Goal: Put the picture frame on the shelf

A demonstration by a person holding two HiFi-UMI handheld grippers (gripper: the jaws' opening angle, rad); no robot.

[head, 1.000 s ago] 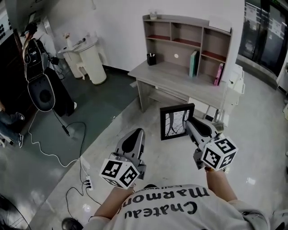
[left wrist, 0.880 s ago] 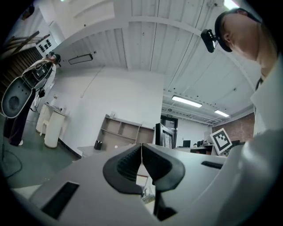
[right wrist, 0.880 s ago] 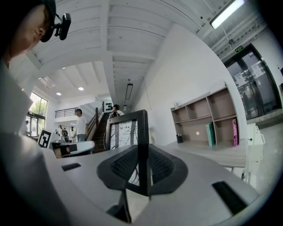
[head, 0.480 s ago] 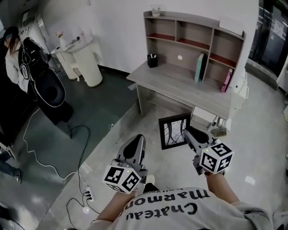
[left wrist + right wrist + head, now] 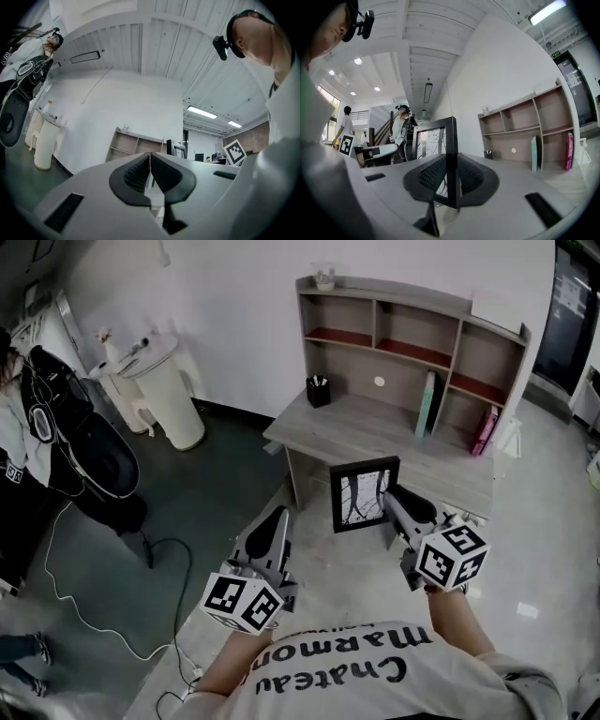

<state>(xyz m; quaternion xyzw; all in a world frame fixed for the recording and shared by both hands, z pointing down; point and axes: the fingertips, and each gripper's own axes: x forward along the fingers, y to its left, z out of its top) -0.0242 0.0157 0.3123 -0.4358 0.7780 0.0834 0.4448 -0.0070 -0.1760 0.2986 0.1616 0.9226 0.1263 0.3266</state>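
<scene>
The right gripper (image 5: pixel 390 495) was clamped on the right-hand edge of a black, rectangular picture frame (image 5: pixel 365 494). The frame stood upright in the air in front of a grey wooden desk (image 5: pixel 375 432). In the head view it overlapped the desk's front edge and sat well below the shelf compartments. In the right gripper view the 2 ribbed pads (image 5: pixel 426 176) pressed that thin edge from both sides. The print behind the glass showed only dark, branch-like lines, too small to make out. The gripper's body covered the frame's lower right corner in the head view.

The left gripper (image 5: pixel 277 517) hung lower and to the left, apart from the frame. Its jaws were pressed together with nothing between them.

A grey-brown wooden shelf unit (image 5: pixel 412 329) sat along the back of the desk. 1 teal book (image 5: pixel 429 404) and 1 pink book (image 5: pixel 486 430) stood upright in its lower right bays. A black pen cup (image 5: pixel 319 391) stood on the desktop at the left, and a small clear cup (image 5: pixel 324 277) stood on top of the unit. A person in a light top (image 5: pixel 23 418) was cut off by the left edge, near a white cylindrical bin (image 5: pixel 169 395).
</scene>
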